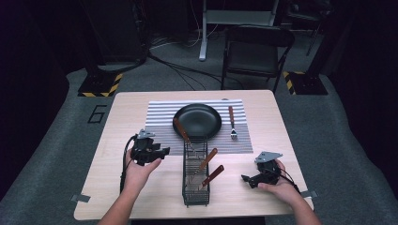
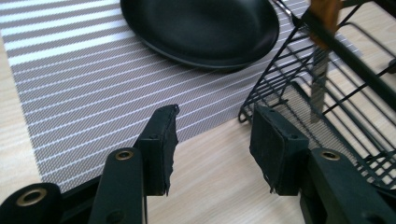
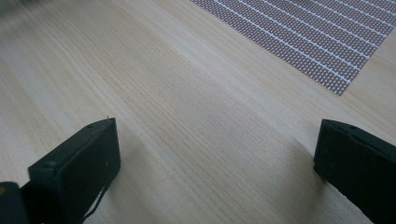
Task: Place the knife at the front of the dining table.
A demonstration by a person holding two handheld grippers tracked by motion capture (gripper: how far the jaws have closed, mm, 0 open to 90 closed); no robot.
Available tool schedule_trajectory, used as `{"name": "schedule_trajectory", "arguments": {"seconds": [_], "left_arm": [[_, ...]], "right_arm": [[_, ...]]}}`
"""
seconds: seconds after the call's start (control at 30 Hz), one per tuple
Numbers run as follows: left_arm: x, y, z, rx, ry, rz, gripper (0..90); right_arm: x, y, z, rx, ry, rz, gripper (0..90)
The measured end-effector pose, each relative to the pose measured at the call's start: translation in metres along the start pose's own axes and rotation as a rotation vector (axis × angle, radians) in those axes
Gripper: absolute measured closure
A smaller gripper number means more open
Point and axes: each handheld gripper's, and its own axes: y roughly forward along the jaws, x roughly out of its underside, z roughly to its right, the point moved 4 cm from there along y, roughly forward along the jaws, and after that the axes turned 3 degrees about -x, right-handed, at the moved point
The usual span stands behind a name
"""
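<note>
Black wire basket (image 1: pixel 195 176) in the middle of the wooden table (image 1: pixel 117 122), three brown-handled tools leaning in it, black plate (image 1: pixel 197 121) and fork (image 1: pixel 232 123) on striped mat (image 1: pixel 159 117), left gripper (image 2: pixel 212 142) wide open and empty beside basket, right gripper (image 3: pixel 217 161) wide open and empty over bare wood, black chair (image 1: pixel 256 49) behind, dark room.

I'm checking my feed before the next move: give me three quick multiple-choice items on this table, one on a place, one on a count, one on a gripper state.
1. Where does the fork lie?
A. on the striped mat, right of the plate
B. in the wire caddy
C. on the bare table

2. How many wooden-handled utensils stand in the wire caddy?
A. one
B. three
C. five

3. How stands the left gripper?
A. shut on a knife
B. open, holding nothing
C. shut on the plate

Answers: 1 A, it lies on the striped mat beside the black plate. 2 B, three handles lean out. 3 B, bare table shows between its jaws.
</note>
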Motion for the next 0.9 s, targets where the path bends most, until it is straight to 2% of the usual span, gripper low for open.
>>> {"name": "schedule_trajectory", "arguments": {"seconds": [0.23, 0.47, 0.57, 0.7, 0.9], "left_arm": [[-0.012, -0.003, 0.01, 0.018, 0.009, 0.018, 50.7], [-0.028, -0.011, 0.021, 0.04, 0.051, 0.041, 50.4], [-0.034, -0.013, 0.025, 0.057, 0.053, 0.048, 49.8], [-0.041, -0.008, 0.033, 0.07, 0.075, 0.05, 49.6], [-0.045, 0.0, 0.04, 0.084, 0.081, 0.039, 49.7]], "right_arm": [[0.0, 0.0, 0.0, 0.0, 0.001, -0.001, 0.0], [0.0, 0.0, 0.0, 0.0, -0.001, 0.0, 0.0], [0.0, 0.0, 0.0, 0.0, 0.0, 0.0, 0.0], [0.0, 0.0, 0.0, 0.0, -0.001, 0.0, 0.0], [0.0, 0.0, 0.0, 0.0, 0.0, 0.0, 0.0]]}}
